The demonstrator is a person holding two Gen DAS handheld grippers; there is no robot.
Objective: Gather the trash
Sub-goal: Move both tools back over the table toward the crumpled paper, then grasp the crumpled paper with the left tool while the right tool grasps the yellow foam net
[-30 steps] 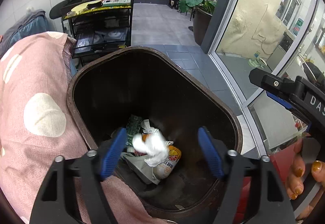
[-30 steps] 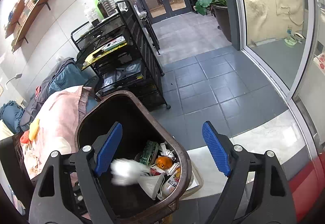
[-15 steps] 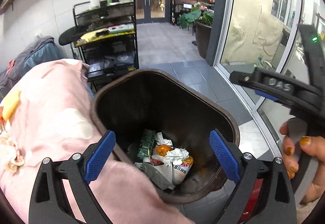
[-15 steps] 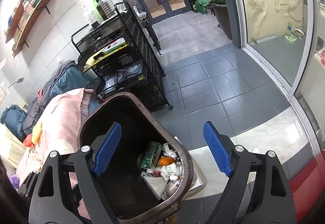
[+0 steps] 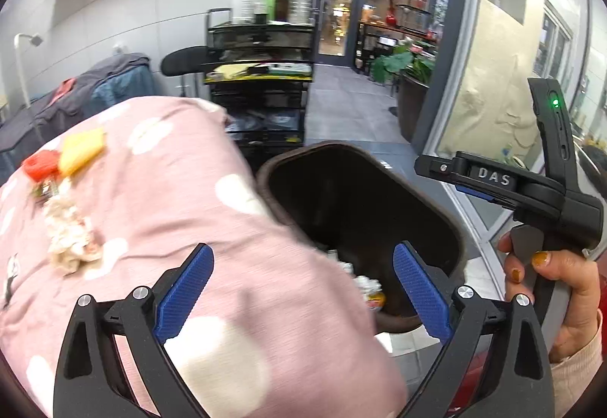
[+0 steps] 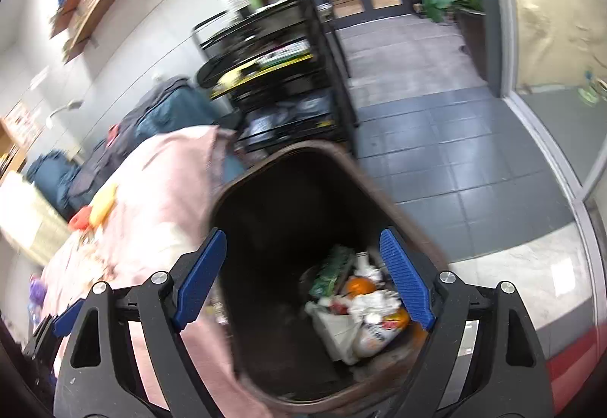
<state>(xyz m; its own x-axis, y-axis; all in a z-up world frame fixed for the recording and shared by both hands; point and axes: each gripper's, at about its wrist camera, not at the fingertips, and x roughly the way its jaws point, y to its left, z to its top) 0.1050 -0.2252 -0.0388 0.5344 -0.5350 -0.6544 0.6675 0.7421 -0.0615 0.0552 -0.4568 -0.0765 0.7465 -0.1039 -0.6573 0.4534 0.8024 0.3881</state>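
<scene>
Grey tiled floor point(image 6: 447, 152) and glass doors ahead, black shelf cart point(image 5: 261, 84) by the wall. My left view is filled by the pink spotted blanket point(image 5: 159, 213), hiding most of the brown bin point(image 5: 360, 198); only my right view looks straight in, showing the trash point(image 6: 360, 308): white bag, orange, green packet, crumpled tissue. That tissue was mid-air a second ago; now it lies on the pile. My left gripper point(image 5: 303, 293) is spread wide, empty; my right gripper point(image 6: 303, 281) is spread too, empty above the bin.
</scene>
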